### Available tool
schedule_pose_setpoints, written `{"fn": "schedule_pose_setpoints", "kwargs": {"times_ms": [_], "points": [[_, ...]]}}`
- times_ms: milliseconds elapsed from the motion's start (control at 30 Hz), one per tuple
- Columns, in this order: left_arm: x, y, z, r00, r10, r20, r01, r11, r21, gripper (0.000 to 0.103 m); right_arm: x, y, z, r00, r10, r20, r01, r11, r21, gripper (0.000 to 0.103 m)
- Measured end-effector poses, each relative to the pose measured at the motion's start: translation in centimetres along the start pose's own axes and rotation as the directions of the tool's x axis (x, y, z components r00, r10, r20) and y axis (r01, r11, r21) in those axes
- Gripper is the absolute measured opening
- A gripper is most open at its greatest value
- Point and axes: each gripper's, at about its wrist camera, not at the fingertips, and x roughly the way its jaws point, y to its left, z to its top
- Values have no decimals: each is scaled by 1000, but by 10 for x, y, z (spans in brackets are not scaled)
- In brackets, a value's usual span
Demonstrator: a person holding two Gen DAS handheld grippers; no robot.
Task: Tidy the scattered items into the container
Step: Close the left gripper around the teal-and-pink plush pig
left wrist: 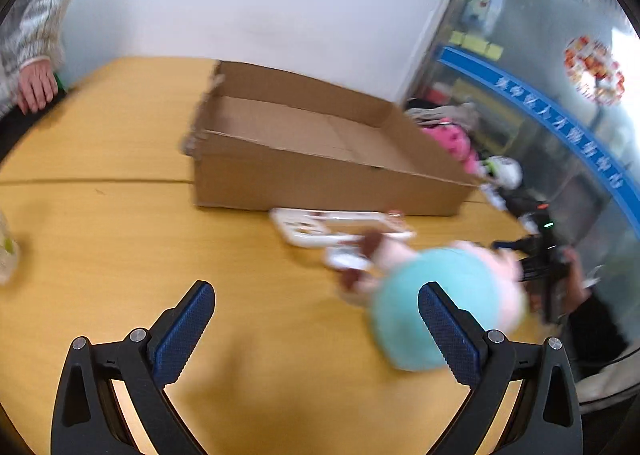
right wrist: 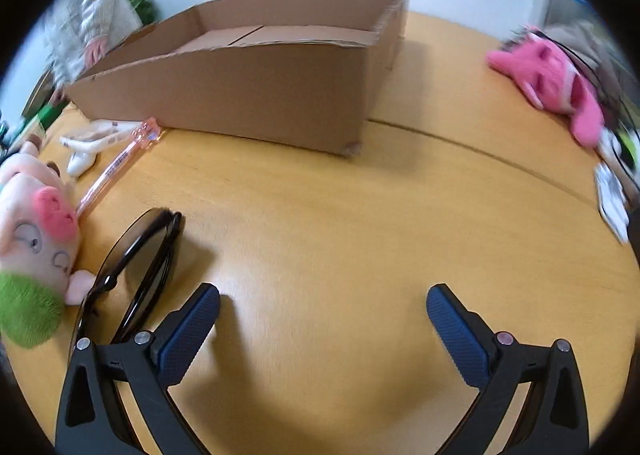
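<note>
Both tools spread and empty, left tool (left wrist: 316, 311) nearest the plush doll (left wrist: 440, 303) (cardboard box (left wrist: 320, 183) bare): centre pads on its body before closing.

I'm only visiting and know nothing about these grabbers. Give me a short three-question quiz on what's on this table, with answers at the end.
1. True or false: the brown cardboard box already holds some of the scattered items.
2. Which lies nearest the right gripper: (a) the black-framed sunglasses, (b) the pink plush toy, (c) the pink transparent pen?
3. Fill in: both the left gripper and the right gripper are ___, holding nothing.

Key
1. False: the part of its floor in view is bare.
2. (a), just left of its left finger.
3. Open.
</note>
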Motion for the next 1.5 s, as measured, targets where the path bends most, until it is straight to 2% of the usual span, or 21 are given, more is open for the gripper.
{"fn": "schedule_pose_setpoints", "kwargs": {"times_ms": [67,167,233,300,400,467,533,600,900,967,1200,1300,1400,1500], "points": [[5,-17,-2,1000,-20,-9,20,1000,6,103,-16,0,-9,998,1,68,-6,997,75,103],[14,-42,-1,999,-43,-7,43,999,26,103,-53,12,-19,977,-38,210,9,990,139,103],[19,-55,-2,998,-68,-7,68,997,39,103,-70,27,-18,971,-21,239,-19,987,162,103],[23,-68,-4,997,-72,-12,72,995,67,103,-81,47,-15,966,35,256,-72,988,138,103],[29,-79,-8,998,-53,-25,56,994,99,103,-91,90,-15,957,41,286,-59,997,55,103],[30,-80,-11,998,-59,-31,61,994,90,103,-91,112,-17,960,74,271,-86,996,31,103],[30,-77,-13,997,-74,-36,76,996,57,103,-88,128,-21,957,143,252,-154,988,23,103],[32,-75,-15,997,-69,-42,70,997,34,103,-85,142,-25,958,170,230,-181,983,30,103],[45,-75,-16,994,-81,-76,81,997,5,103,-71,169,-25,971,165,174,-170,985,18,103],[51,-76,-16,993,-66,-97,67,998,4,103,-68,171,-24,969,184,167,-190,982,21,103],[61,-78,-18,986,-105,-129,105,994,-8,98,-54,178,-20,963,239,126,-244,970,19,103],[62,-79,-19,983,-120,-138,121,993,-5,95,-44,191,-20,960,267,80,-266,964,-14,103],[62,-78,-20,983,-122,-140,122,993,-9,94,-39,199,-20,967,245,77,-243,969,-37,103],[63,-72,-20,980,-144,-140,139,989,-41,93,-35,197,-17,962,263,72,-262,965,-24,103]]}}
